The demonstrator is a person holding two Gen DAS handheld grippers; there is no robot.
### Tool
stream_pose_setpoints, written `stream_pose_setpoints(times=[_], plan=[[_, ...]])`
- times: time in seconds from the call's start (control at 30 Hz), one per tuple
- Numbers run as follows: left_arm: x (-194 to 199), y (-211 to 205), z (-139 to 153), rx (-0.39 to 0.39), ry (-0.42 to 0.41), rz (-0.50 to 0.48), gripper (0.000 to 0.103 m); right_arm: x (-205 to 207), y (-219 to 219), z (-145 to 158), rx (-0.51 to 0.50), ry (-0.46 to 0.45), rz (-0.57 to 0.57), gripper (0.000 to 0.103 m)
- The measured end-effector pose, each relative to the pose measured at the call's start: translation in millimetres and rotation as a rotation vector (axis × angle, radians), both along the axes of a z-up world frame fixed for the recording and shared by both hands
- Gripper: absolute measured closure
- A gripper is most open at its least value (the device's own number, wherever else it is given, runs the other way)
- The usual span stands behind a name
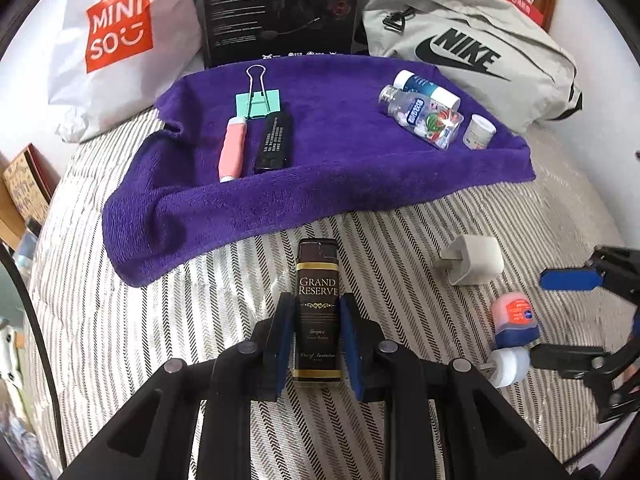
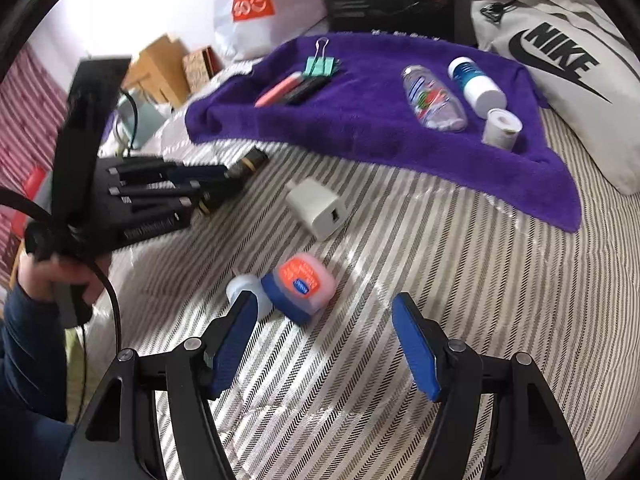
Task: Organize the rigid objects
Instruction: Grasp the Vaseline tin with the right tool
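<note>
Bright, even daylight, shadows soft. Glare streaks on my striped bedcover (image 2: 400,280), glossy at centre frame. Fisheye bends both views hard, with dark vignette in the corners. Left wrist view sharp. Right wrist view smeared, worst on the left gripper (image 2: 224,184) at left edge.

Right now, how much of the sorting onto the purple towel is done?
Six items already lie in two groups on the purple towel. The left gripper is shut on the Grand Reserve box. The charger, lip balm and a white piece remain; the right gripper is open.
</note>
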State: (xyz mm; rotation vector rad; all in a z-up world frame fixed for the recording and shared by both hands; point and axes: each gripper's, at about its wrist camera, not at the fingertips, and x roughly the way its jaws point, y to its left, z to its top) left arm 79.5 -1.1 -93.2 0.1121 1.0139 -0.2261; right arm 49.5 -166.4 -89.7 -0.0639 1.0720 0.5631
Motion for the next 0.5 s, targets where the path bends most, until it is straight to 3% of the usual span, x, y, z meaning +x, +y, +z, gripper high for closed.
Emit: stream_pose_setpoints(times=[0.27, 0.43, 0.47, 0.5], plan=[[0.3, 4.3, -0.7, -0.017, -0.002, 0.002, 0.080, 5.7, 9.5, -9.8, -0.045, -0.019, 0.015, 0.035], [-1.2, 1.4, -0.4, -0.008, -0.006, 0.006, 0.080, 2.8, 23.1, -10.1, -0.103, -0.075, 0.059, 0.053], [-1.6, 0.7, -0.5, -0.005, -0.008, 0.007, 0.080, 2.7, 25.1, -9.8, -0.106, -0.085, 0.064, 0.066], [-2.2, 0.4, -0.8, -0.004, -0.011, 0.008, 0.080, 2.9, 25.5, -10.0, -0.102, -0.083, 0.062, 0.066]])
